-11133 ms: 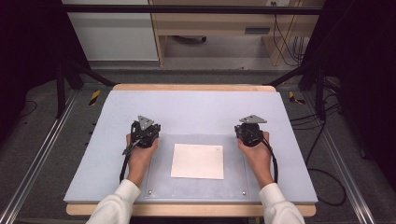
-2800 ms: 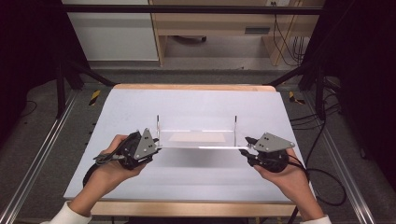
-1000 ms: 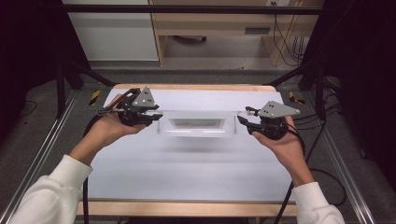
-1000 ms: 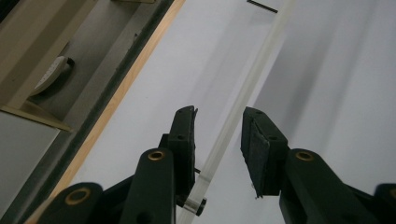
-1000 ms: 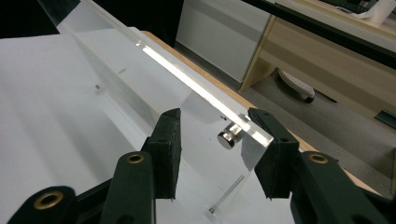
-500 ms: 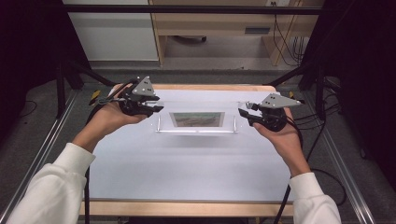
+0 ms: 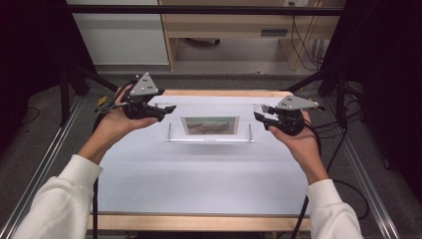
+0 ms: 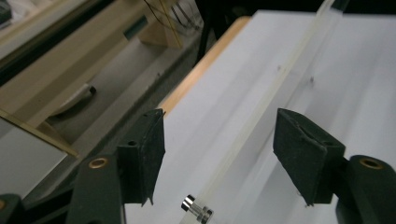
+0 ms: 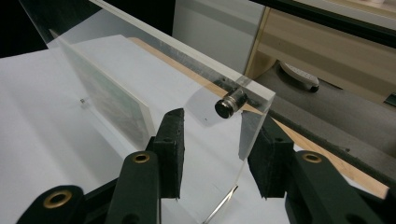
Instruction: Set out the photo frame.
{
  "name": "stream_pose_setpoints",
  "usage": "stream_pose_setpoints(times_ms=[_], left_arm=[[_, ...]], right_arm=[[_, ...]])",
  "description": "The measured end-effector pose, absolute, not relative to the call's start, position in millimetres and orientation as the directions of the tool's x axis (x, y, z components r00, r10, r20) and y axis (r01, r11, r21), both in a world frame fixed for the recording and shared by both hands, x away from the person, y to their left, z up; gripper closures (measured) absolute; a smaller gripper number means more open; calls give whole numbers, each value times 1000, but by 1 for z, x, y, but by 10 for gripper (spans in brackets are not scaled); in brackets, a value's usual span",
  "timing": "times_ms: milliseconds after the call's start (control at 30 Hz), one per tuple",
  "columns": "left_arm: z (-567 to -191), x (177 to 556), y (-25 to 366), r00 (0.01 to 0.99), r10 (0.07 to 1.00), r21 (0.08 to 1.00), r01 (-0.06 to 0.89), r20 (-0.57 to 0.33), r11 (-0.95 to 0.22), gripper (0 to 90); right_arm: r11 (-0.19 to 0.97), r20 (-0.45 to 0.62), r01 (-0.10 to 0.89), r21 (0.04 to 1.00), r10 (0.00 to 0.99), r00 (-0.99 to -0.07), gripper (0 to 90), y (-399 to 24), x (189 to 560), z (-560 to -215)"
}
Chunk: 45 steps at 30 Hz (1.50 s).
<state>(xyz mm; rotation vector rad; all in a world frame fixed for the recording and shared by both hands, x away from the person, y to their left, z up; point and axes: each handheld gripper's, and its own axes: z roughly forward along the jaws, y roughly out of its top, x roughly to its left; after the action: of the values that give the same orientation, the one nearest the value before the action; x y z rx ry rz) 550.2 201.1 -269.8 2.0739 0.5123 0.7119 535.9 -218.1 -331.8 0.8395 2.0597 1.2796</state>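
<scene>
At the near edge of the table (image 7: 199, 199) two white sleeves come in, one on each side. The near part of the white table top is bare.

Farther in, the left hand (image 7: 115, 124) holds the left gripper (image 7: 166, 109) and the right hand (image 7: 293, 142) holds the right gripper (image 7: 259, 117). Both are lifted above the table, and each points in toward the middle.

Between them stands a clear picture frame (image 7: 209, 125), upright and facing the person. It has a small picture (image 7: 209, 125) in the middle (the picture looks green and brown, but it is too small to make out). Two thin metal pegs stick out near its bottom corners.

In the left gripper view, the jaws stand wide open. The thin clear edge of the frame (image 8: 261, 112) runs between them, and neither pad touches it. A little silver peg (image 8: 197, 209) sits low between the jaws.

In the right gripper view, the jaws are partly open, one on each side of the frame's end (image 9: 233, 126). The pads are very close to the clear plate, but I cannot tell if they press on it. A dark round peg (image 9: 229, 104) sits in the corner just above them.

Past the far edge of the table there is grey floor, a wooden bench (image 7: 234, 20) and some black cables (image 7: 303, 37).
</scene>
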Motion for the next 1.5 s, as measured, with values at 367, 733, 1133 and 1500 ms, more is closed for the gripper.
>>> stream_pose_setpoints(times_ms=[367, 733, 1133, 1500], left_arm=[[-280, 525, 227, 675, 717, 927, 130, 176, -350, 156], [-305, 503, 239, 649, 750, 931, 178, 131, -317, 141], [-346, 489, 248, 638, 766, 918, 254, 77, -304, 126], [-389, 489, 257, 642, 766, 904, 321, 10, -281, 124]], right_arm=[[348, -132, 230, 909, 763, -632, 590, -216, 543, -329], [345, -125, 239, 908, 767, -629, 588, -216, 546, -328], [353, -128, 253, 901, 772, -622, 583, -214, 548, -326], [329, -108, 269, 905, 791, -603, 575, -213, 558, -325]])
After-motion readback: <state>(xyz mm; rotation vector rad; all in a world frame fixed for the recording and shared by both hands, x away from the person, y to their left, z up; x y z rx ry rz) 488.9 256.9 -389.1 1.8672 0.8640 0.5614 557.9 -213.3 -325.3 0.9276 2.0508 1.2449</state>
